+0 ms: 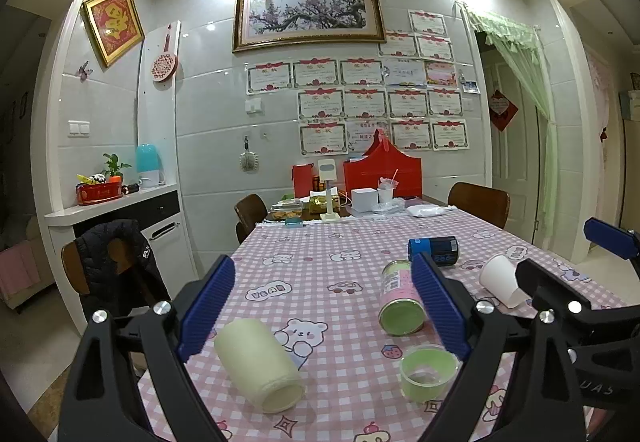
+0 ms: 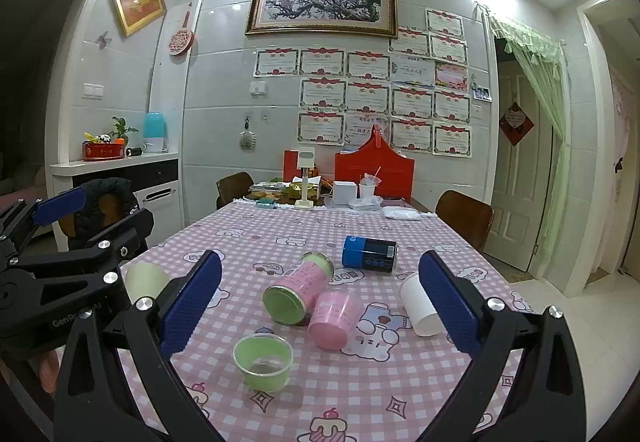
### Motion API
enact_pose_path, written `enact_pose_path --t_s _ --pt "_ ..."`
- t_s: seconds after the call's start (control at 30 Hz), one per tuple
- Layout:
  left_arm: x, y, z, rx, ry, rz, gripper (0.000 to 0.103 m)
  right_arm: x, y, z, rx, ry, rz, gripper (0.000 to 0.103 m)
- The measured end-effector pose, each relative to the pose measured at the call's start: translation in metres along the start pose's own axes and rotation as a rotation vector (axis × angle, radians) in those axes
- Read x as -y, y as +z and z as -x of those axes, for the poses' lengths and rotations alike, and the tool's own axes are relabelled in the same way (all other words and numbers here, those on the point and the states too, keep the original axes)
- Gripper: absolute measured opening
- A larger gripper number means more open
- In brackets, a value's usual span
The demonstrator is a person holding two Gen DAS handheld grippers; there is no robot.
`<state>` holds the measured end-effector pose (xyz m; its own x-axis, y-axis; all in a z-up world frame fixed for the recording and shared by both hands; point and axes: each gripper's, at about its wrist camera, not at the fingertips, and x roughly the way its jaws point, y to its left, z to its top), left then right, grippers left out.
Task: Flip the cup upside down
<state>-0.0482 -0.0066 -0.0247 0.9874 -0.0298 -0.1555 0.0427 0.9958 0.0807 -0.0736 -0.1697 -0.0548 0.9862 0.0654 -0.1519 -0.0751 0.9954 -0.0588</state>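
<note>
Several cups lie on the pink checked tablecloth (image 1: 320, 274). A cream cup (image 1: 260, 366) lies on its side near my left gripper (image 1: 324, 310), which is open and empty above it. A small green cup (image 2: 263, 362) stands upright, also in the left wrist view (image 1: 429, 373). A pink cup (image 2: 334, 320), a pink-and-green can (image 2: 298, 292), a blue can (image 2: 370, 253) and a white paper cup (image 2: 420, 305) lie on their sides. My right gripper (image 2: 320, 306) is open and empty over them.
Red boxes (image 2: 374, 172), a white box and food items crowd the table's far end. Wooden chairs (image 2: 464, 218) stand at both sides, one with a black jacket (image 1: 116, 262). A white cabinet (image 1: 120, 210) is at the left, a doorway at the right.
</note>
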Motion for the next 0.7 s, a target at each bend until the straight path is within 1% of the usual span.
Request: enact_pose_path --t_s 0.7 --pt "-0.0001 0.0038 -0.0027 0.008 0.004 -0.001 0.088 0.0007 -0.0003 -0.0006 0.005 -0.001 -0.001 0.095"
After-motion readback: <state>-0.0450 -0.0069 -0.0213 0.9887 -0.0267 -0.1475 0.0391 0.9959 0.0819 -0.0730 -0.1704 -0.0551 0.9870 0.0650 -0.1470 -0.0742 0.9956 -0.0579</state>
